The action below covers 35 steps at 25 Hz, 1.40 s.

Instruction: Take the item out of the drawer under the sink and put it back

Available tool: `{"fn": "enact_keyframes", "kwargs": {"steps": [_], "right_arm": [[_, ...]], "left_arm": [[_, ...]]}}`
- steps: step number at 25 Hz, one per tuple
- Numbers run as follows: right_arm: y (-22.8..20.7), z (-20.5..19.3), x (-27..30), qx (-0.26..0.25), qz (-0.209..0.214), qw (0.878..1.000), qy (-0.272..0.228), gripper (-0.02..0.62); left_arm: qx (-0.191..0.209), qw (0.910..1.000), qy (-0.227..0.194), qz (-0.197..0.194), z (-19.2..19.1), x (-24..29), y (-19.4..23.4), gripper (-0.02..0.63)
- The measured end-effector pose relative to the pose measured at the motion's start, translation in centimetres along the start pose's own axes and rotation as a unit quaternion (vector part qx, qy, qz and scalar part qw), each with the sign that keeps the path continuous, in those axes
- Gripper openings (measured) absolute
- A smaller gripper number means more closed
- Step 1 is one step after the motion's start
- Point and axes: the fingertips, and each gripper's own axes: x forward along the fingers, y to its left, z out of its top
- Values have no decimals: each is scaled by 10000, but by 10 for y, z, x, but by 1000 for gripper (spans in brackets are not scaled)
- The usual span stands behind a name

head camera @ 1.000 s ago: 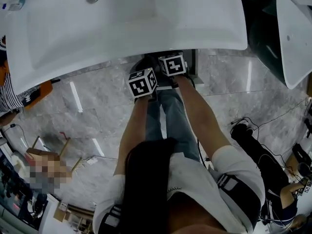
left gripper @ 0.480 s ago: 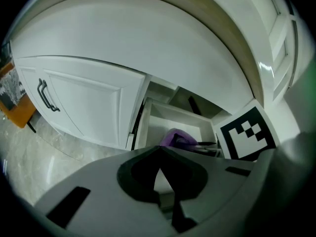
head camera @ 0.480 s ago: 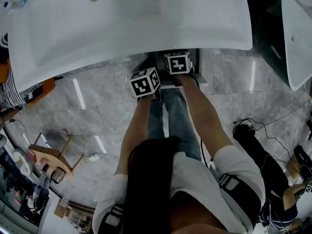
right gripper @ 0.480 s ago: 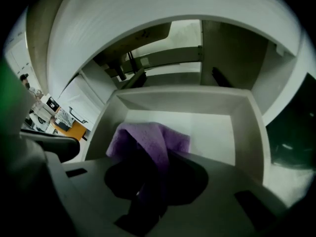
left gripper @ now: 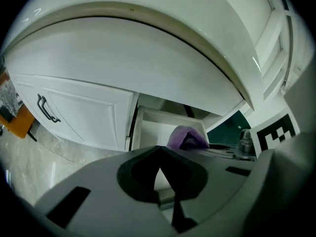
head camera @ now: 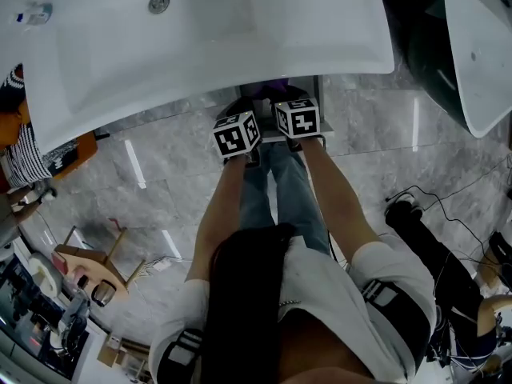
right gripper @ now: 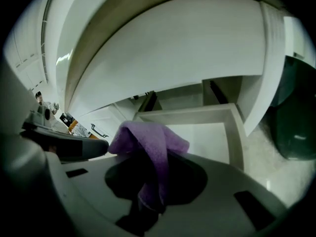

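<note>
Right tongs [right gripper: 148, 206] have just closed on purple cloth [right gripper: 150, 142] above drawer [right gripper: 237, 127]

from the head we look steeply down over the white sink [head camera: 208, 38] to the marble floor [head camera: 160, 174]. the two gripper views sit low and close beneath that sink, facing along their jaws into the open drawer [right gripper: 217, 120]. both share the drawer and the purple cloth [left gripper: 186, 136].
</note>
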Motion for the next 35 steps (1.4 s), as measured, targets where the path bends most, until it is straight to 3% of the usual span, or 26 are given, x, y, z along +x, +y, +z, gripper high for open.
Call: {"fn": "enact_keyframes", "kwargs": {"steps": [18,35], "right_arm": [[11,22,-76,-4,-61,9996,-286,86],[42,60,-156,-90,-39,9954,-954,86]], "left_arm": [[430,9988,-41,-250,19,-42,-30,3],[832,9931,-490,-659,42,-98,-67,3]]}}
